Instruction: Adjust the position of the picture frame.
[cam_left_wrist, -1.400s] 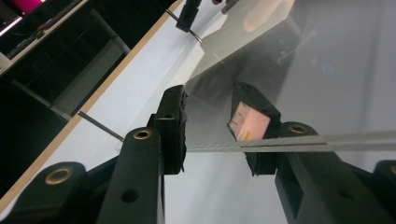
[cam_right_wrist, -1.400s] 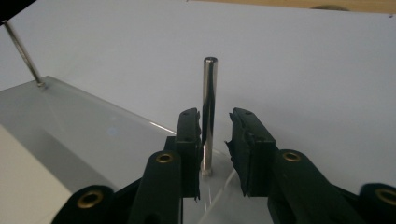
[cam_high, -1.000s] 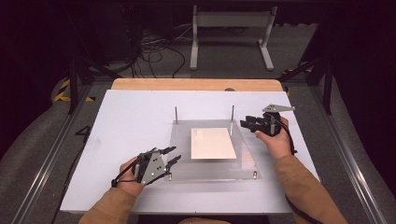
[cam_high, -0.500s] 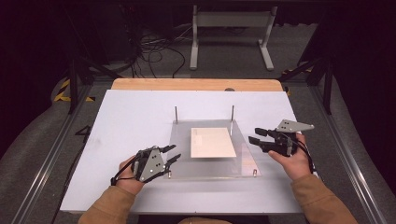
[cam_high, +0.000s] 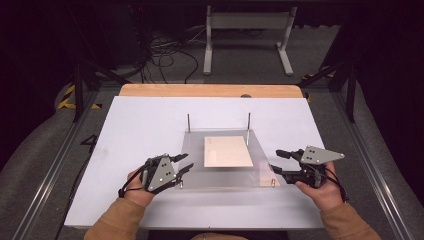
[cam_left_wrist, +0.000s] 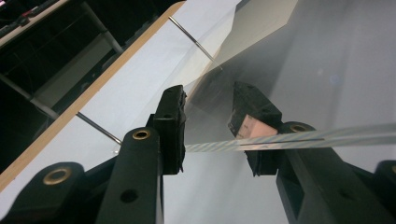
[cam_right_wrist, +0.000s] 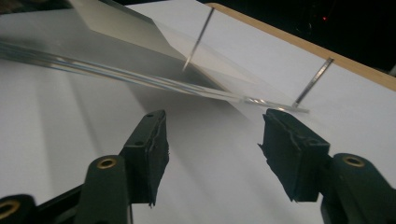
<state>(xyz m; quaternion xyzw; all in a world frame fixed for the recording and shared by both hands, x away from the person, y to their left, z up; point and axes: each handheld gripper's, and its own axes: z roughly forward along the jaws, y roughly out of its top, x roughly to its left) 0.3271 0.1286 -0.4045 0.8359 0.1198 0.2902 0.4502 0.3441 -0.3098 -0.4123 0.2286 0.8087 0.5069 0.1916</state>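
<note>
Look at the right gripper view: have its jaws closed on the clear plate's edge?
No: the right gripper stands open, its jaws apart and short of the clear plate edge.

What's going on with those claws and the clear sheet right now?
Left claw open astride clear sheet edge. Right claw open, just off its right edge. Tan card on sheet. Nothing blocking.

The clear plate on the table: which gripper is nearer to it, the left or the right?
The left. The left gripper has its fingers around the near left edge of the clear plate. The right gripper is open beside the plate's right edge, apart from it.
</note>
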